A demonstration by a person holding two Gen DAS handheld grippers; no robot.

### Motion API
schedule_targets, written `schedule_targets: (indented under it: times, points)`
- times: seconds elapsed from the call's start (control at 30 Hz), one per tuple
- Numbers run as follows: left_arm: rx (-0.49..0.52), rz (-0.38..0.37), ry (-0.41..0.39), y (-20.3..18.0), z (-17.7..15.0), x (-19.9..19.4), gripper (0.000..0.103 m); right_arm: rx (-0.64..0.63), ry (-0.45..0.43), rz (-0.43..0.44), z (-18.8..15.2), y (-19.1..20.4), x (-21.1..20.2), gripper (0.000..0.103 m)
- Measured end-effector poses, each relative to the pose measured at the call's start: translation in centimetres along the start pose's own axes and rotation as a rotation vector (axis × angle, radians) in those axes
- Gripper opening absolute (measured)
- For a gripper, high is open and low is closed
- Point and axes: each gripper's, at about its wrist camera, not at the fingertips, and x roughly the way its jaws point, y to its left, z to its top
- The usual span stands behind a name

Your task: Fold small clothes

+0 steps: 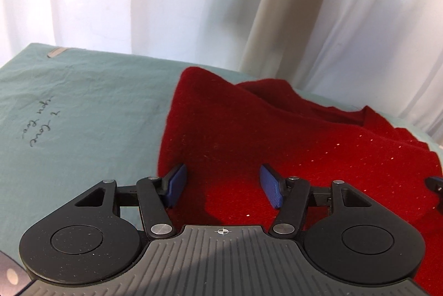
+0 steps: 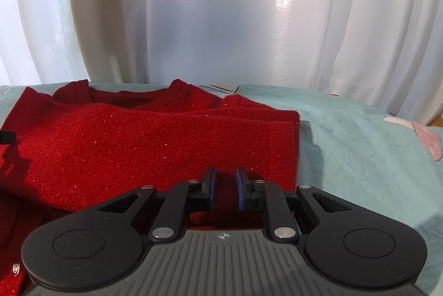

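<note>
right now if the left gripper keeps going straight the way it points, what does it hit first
Most likely the red fuzzy knit sweater lying on the pale green bedsheet. The left gripper tilts downward with its blue-padded fingers spread and the sweater's cloth directly ahead; exact depth is unclear.

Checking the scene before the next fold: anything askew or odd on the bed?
Mostly tidy. The red sweater lies partly folded, its far sleeve layers bunched unevenly. Handwriting is inked on the green sheet, and a pink scrap lies at its right edge.
</note>
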Motion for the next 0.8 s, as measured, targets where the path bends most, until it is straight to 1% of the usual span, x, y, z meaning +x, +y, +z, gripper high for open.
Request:
schedule_targets:
  times: [0.07,0.13,0.17,0.2,0.23,0.27,0.3,0.37,0.4,0.43,0.5,0.53,0.57,0.63,0.67,0.7,0.77,0.8]
  points:
    - [-0.004,-0.009,0.002,0.4,0.0,0.0,0.066,0.005,-0.004,0.016,0.1,-0.2,0.2,0.016]
    - [-0.01,-0.01,0.007,0.4,0.3,-0.5,0.065,0.044,0.001,0.031,0.2,-0.7,-0.4,0.016]
    - [-0.021,-0.027,0.004,0.4,0.4,-1.0,0.066,0.073,-0.002,0.045,0.2,-1.1,-1.0,0.016]
    - [-0.033,-0.057,0.0,0.5,0.4,-1.6,0.071,0.097,-0.008,0.068,0.2,-1.4,-1.8,0.016]
    - [-0.046,-0.088,-0.002,0.5,0.3,-2.1,0.074,0.116,-0.016,0.096,0.0,-1.6,-2.5,0.016]
    - [-0.053,-0.113,0.001,0.5,0.0,-2.5,0.077,0.122,-0.023,0.121,-0.3,-1.8,-3.1,0.016]
    - [-0.046,-0.123,0.01,0.4,-0.2,-2.5,0.078,0.117,-0.02,0.139,-0.6,-1.8,-3.3,0.016]
    - [0.002,-0.073,0.033,-0.1,-0.8,-1.7,0.08,0.069,0.008,0.127,-1.3,-1.5,-2.7,0.015]
    - [0.025,-0.051,0.033,-0.2,-1.1,-1.4,0.083,0.047,-0.003,0.12,-1.6,-1.3,-2.6,0.015]
    - [0.029,-0.046,0.023,-0.2,-1.2,-1.6,0.083,0.034,-0.012,0.108,-1.7,-1.1,-2.6,0.015]
    - [0.017,-0.025,0.034,-0.5,-1.3,-2.5,0.093,0.016,-0.036,0.062,-1.6,-0.6,-3.2,0.015]
    - [0.009,-0.028,0.041,-0.5,-1.6,-3.0,0.096,0.003,-0.073,0.05,-1.7,-0.2,-4.0,0.018]
    - [0.004,-0.042,0.047,-0.4,-1.9,-3.6,0.096,-0.001,-0.105,0.076,-2.0,-0.1,-4.9,0.022]
    - [-0.011,-0.07,0.074,-0.2,-3.0,-5.1,0.096,0.036,-0.122,0.195,-2.9,0.0,-6.8,0.031]
    - [-0.012,-0.071,0.085,0.0,-3.6,-6.0,0.096,0.054,-0.107,0.262,-3.5,0.2,-7.8,0.04]
    - [-0.004,-0.067,0.089,0.3,-4.4,-7.3,0.096,0.054,-0.076,0.315,-4.4,0.6,-8.8,0.045]
    - [0.018,-0.055,0.098,0.7,-5.9,-9.6,0.096,0.036,0.002,0.378,-6.4,1.2,-10.7,0.046]
    - [0.033,-0.039,0.102,0.9,-6.8,-11.0,0.097,0.022,0.049,0.394,-7.7,1.5,-11.7,0.047]
